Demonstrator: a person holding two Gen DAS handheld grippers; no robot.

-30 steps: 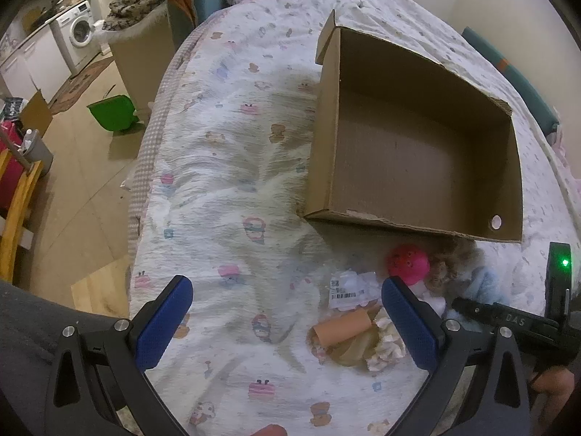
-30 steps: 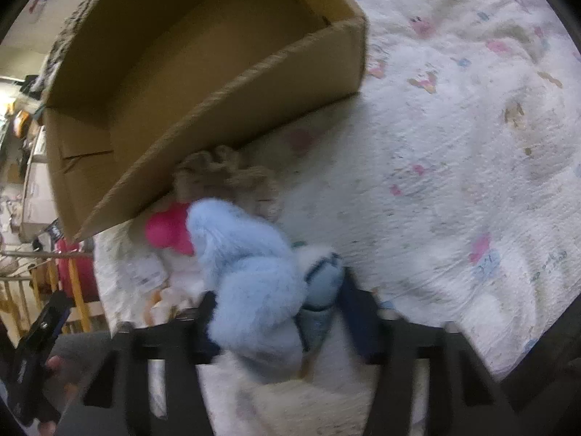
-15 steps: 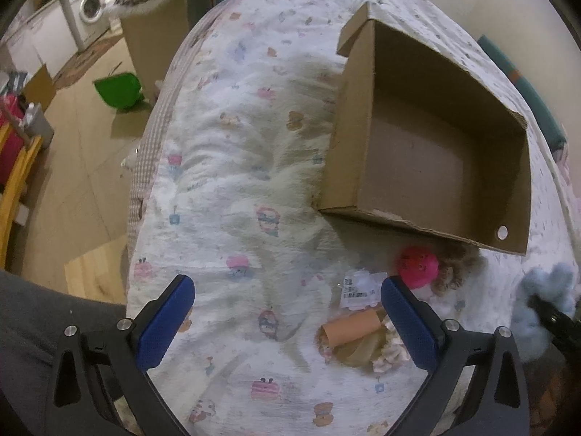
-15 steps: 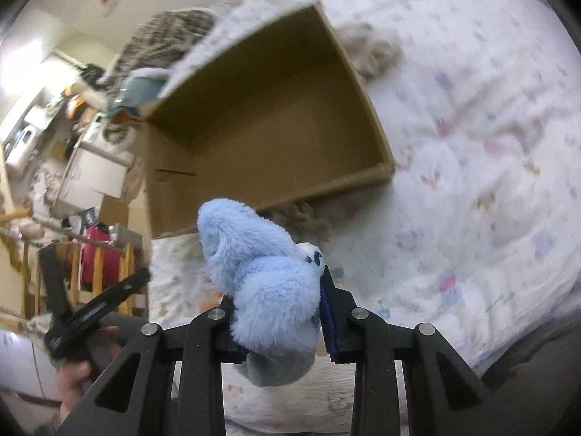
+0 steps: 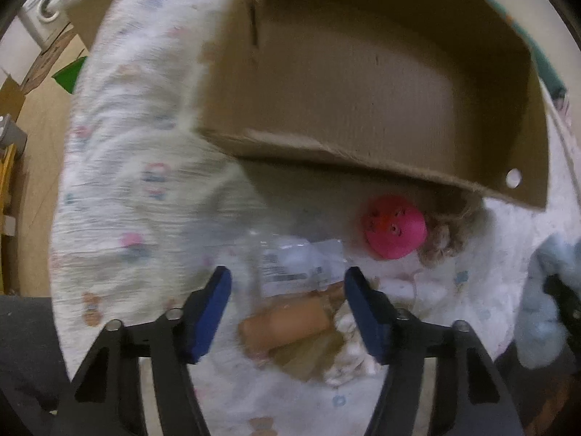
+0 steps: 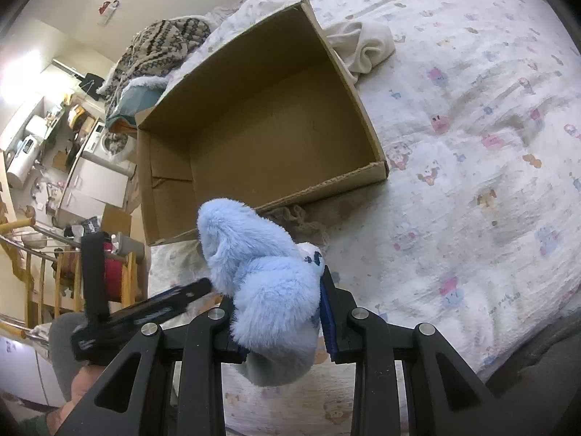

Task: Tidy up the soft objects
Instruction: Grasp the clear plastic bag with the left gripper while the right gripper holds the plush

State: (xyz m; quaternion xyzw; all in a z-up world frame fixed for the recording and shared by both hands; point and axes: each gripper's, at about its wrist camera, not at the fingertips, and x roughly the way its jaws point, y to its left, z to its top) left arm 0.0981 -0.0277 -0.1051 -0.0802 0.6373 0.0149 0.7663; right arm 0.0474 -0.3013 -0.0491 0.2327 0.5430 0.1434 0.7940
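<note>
My right gripper (image 6: 281, 321) is shut on a fluffy light-blue plush toy (image 6: 268, 283), held above the bed in front of the open cardboard box (image 6: 326, 185). The same toy (image 5: 541, 312) shows at the right edge of the left wrist view. My left gripper (image 5: 288, 292) points down over a small pile in front of the box (image 5: 363, 72), and its jaws are closing. A clear plastic packet with a label (image 5: 290, 265) and a tan roll (image 5: 287, 323) lie between the blue pads (image 5: 218, 301), which do not press on them. A pink ball (image 5: 395, 232) and a brown curly soft thing (image 5: 450, 239) lie against the box wall.
The box stands on a bed with a white patterned sheet (image 6: 472, 145). A crumpled white cloth (image 6: 363, 47) lies behind the box. A knitted blanket (image 6: 163, 43) is piled at the far end. Left of the bed are bare floor (image 5: 36, 138) and a washing machine (image 5: 43, 14).
My left gripper has dropped toward the pile in front of the box and its jaws have narrowed. My right gripper has lifted the blue plush toy off the bed.
</note>
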